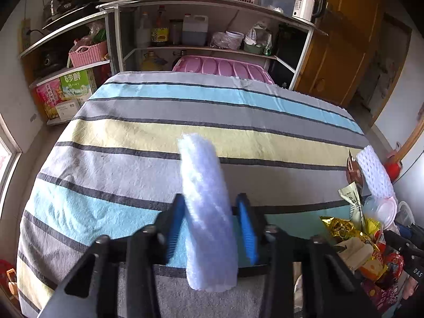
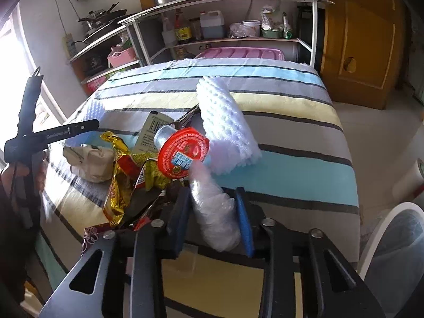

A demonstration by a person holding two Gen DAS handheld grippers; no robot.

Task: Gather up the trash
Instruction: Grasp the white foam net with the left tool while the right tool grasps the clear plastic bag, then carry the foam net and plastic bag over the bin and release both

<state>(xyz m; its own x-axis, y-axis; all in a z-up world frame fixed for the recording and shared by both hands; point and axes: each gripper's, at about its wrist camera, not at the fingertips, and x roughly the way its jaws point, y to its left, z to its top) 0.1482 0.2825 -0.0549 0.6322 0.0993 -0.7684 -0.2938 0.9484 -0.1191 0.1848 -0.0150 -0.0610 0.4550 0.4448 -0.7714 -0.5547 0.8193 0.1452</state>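
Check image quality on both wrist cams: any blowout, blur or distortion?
Left wrist: even light, strong fisheye bending of the striped tablecloth and shelf unit; the pale cloth in the left tool looks soft. Right wrist: window at left blown out, glare washing the cloth edge; clear plastic in the right tool slightly blurred.

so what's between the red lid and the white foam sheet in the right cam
Nothing lies between them: in the right wrist view the red lid sits right against the white foam sheet, overlapping its lower left edge. The striped cloth shows only beyond them.
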